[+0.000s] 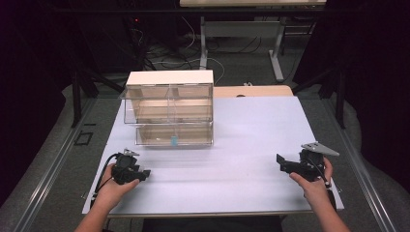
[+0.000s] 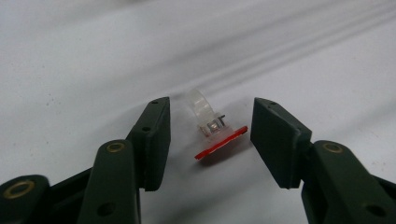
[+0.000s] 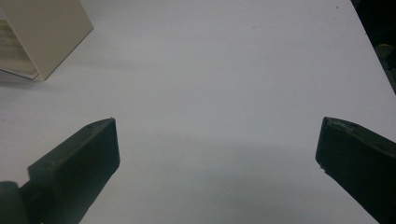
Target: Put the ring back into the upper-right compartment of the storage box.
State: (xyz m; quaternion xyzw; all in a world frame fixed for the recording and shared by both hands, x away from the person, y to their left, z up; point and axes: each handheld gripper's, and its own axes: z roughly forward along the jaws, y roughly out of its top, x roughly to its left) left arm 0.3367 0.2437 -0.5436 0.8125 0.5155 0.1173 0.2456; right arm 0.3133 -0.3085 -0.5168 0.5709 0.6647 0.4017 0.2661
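left gripper view: fingers (image 2: 154,140) apart around small clear clip (image 2: 212,128), untouched; right gripper (image 3: 217,154) wide open.

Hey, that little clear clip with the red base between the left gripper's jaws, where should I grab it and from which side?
Probably grip the clear upright loop of the clip, not the thin red base, which lies flat on the table. The left gripper is open with one jaw on each side of the clip, so lower a little and close across the loop from those two sides.
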